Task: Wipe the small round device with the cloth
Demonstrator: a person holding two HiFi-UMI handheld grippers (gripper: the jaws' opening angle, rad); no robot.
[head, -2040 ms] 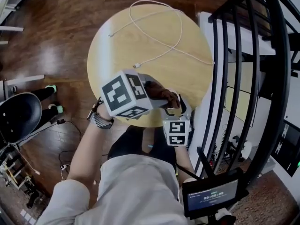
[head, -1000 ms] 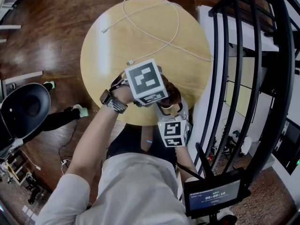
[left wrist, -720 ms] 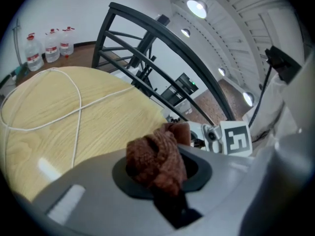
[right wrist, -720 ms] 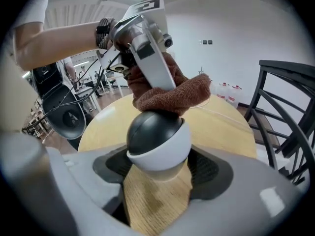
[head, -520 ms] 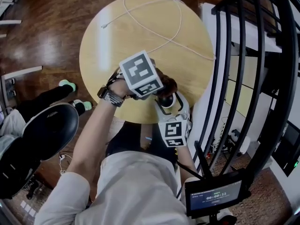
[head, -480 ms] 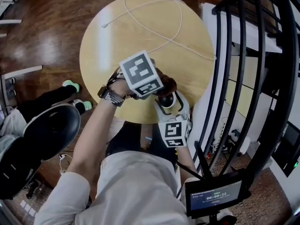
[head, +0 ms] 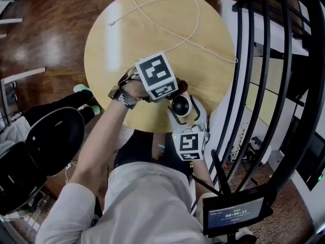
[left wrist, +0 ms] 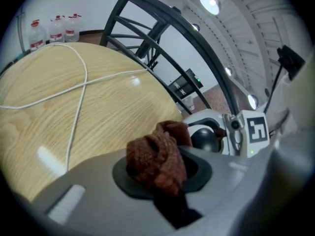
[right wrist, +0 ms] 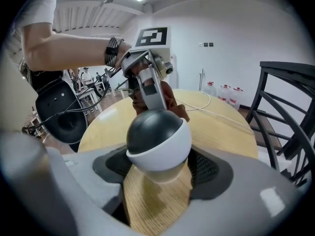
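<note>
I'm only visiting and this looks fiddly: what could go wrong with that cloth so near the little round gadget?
The right hand-held gripper pinches the round device by its smooth curved body, so a push from the cloth might pop it out. It is close to the edge of the table, so it could then drop to the floor. The left hand-held gripper holds only a small wad; its hard tips might scrape the device.

On table (left wrist: 113,117), cloth (left wrist: 157,161) just behind device (right wrist: 158,139), cable (left wrist: 84,85) farther back
</note>
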